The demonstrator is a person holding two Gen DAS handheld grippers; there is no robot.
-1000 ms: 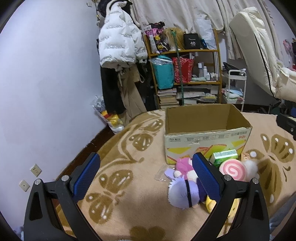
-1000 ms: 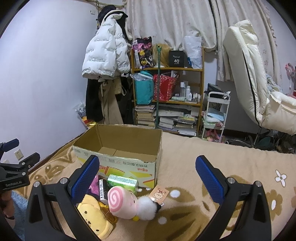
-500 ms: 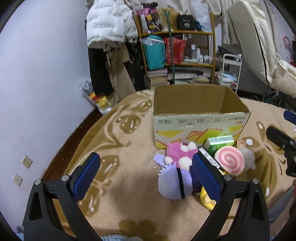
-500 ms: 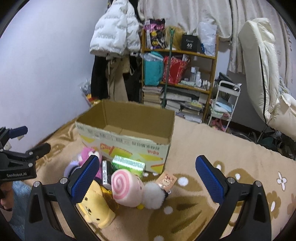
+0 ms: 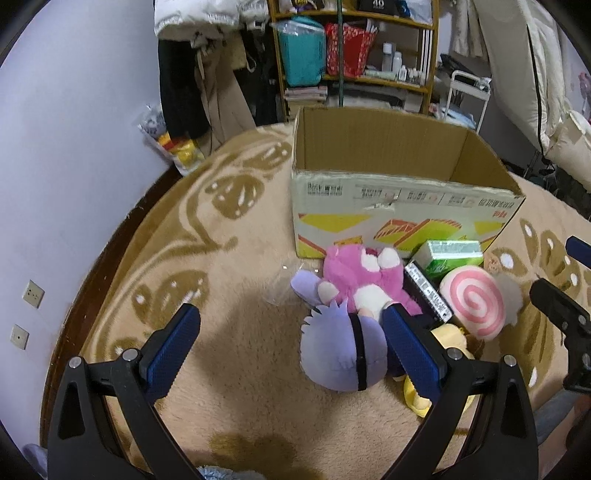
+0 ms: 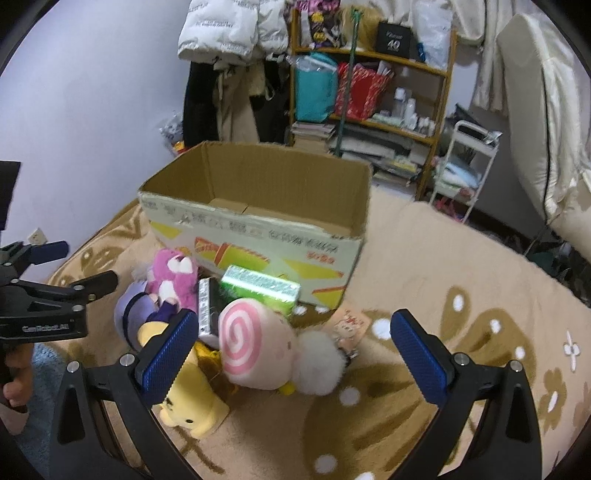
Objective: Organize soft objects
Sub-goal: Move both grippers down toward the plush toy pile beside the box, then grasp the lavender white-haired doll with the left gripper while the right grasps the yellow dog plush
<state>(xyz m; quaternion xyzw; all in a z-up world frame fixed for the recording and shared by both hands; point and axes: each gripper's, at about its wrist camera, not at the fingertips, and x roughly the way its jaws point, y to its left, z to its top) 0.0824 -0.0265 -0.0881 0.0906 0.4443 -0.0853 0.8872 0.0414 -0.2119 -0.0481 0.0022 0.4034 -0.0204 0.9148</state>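
- Beige carpet (image 5: 236,354) with brown leaf patterns carries everything, in a cluttered bedroom.
- Left gripper (image 5: 291,343) has its fingers spread wide and empty; its right pad sits just over the edge of the purple plush (image 5: 340,354), the left pad over bare carpet.
- Right gripper (image 6: 293,350) is likewise spread and empty, and the swirl plush (image 6: 255,350) lies between its pads.
- Over the last second both cameras have tipped down and moved closer: the toy pile now fills the lower view where earlier it sat small beneath the box. Nothing in the pile has shifted.
- I judge this as the approach to a first pick, with no toy yet lifted, so the sorting has barely begun.
- Around the fingers the pile lies tight: pink plush (image 5: 358,277) touching the purple one, a yellow plush (image 6: 192,402) under the right gripper's left pad, a green pack (image 6: 262,288) and a dark flat case (image 6: 207,310) wedged between them.
- Just behind the pile stands the open box (image 6: 258,236), its floor bare as far as shows — the likely place for the toys.
- A small card (image 6: 349,325) lies on the carpet beside the swirl plush.
- Farther out: a wooden shelf (image 6: 369,92) packed with bags and books, a white jacket (image 6: 229,29) hanging on the wall, a white cart (image 6: 465,166), and a cream mattress (image 6: 546,110) leaning at right.
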